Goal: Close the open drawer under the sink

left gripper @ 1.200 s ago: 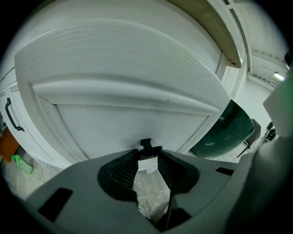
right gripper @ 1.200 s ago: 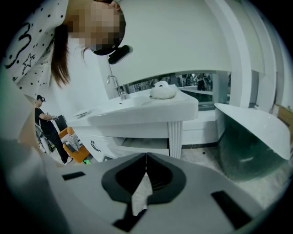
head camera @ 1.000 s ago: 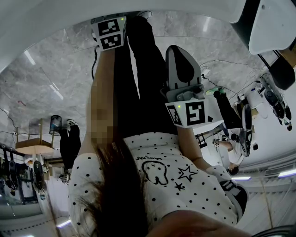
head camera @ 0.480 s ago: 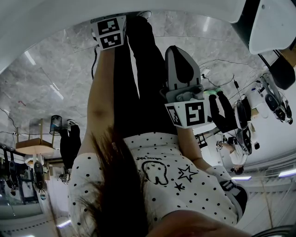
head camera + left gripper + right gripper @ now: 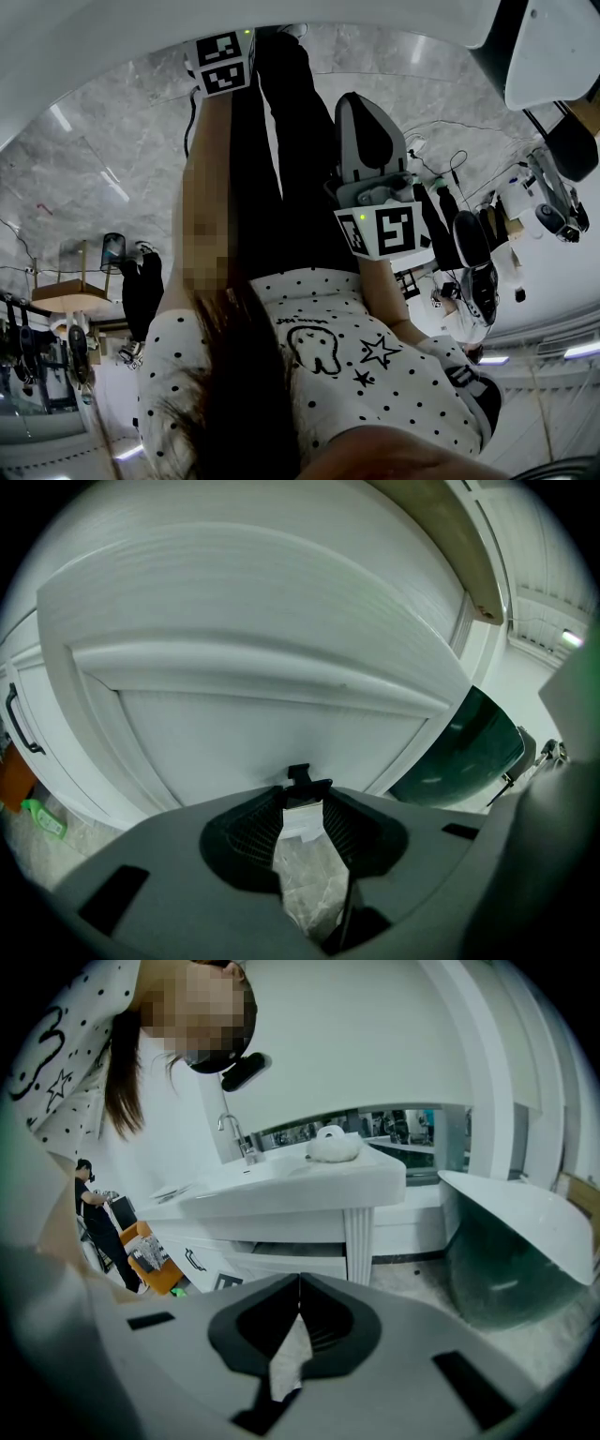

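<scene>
In the left gripper view a white panelled drawer front [image 5: 253,639] fills the frame at very close range. My left gripper [image 5: 302,785] is shut on a small black drawer handle [image 5: 299,774] held across its tips. In the head view only the left gripper's marker cube [image 5: 223,61] shows, at the top edge. My right gripper [image 5: 299,1281] is shut and empty, held back from the white sink unit [image 5: 300,1185]. Under that sink a white drawer [image 5: 281,1258] stands pulled out. In the head view my right gripper [image 5: 367,122] sits right of the person's dark trouser legs.
A faucet [image 5: 239,1138] and a white rounded object [image 5: 333,1145] stand on the sink counter. A dark green glass basin [image 5: 497,1260] is at the right, seen also as the green basin [image 5: 464,752]. A black cabinet handle [image 5: 19,724] and an orange item [image 5: 150,1260] lie left. Another person [image 5: 459,244] stands behind.
The left gripper's marker cube has shifted slightly right along the top edge of the head view. The person in the background has moved. The right gripper has stayed put.
</scene>
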{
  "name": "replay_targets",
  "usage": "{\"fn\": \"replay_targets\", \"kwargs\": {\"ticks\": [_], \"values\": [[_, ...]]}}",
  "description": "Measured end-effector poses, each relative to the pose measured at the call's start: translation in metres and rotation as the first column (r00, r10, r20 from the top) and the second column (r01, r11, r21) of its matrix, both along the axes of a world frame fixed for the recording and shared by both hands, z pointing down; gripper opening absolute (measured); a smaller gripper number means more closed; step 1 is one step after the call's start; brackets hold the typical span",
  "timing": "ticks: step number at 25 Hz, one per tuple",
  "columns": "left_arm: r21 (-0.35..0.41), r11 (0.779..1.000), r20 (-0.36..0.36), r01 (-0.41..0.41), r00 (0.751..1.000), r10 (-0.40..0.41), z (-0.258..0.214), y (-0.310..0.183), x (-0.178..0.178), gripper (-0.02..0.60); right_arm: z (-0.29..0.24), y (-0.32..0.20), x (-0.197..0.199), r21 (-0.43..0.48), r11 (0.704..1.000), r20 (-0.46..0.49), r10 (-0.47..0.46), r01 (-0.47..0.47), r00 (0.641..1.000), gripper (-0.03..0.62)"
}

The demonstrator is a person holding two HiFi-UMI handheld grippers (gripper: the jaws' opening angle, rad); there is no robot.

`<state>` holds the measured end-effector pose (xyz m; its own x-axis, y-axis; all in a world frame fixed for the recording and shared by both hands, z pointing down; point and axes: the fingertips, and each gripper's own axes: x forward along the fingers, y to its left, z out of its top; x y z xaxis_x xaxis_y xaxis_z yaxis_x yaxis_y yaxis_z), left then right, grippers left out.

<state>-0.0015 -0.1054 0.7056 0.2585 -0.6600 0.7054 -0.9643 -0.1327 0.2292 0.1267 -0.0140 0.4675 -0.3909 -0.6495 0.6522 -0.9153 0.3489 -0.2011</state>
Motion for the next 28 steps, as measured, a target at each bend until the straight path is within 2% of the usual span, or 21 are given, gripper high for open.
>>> {"fn": "replay_targets", "kwargs": {"ticks": [28], "values": [[0.024,0.999,0.006,0.023,1.0,-0.023,-0.005,-0.023,-0.01,0.133,0.004,0.005,-0.004,-0.012,1.0,0.002,-0.006,0.006,1.0,0.014]]}}
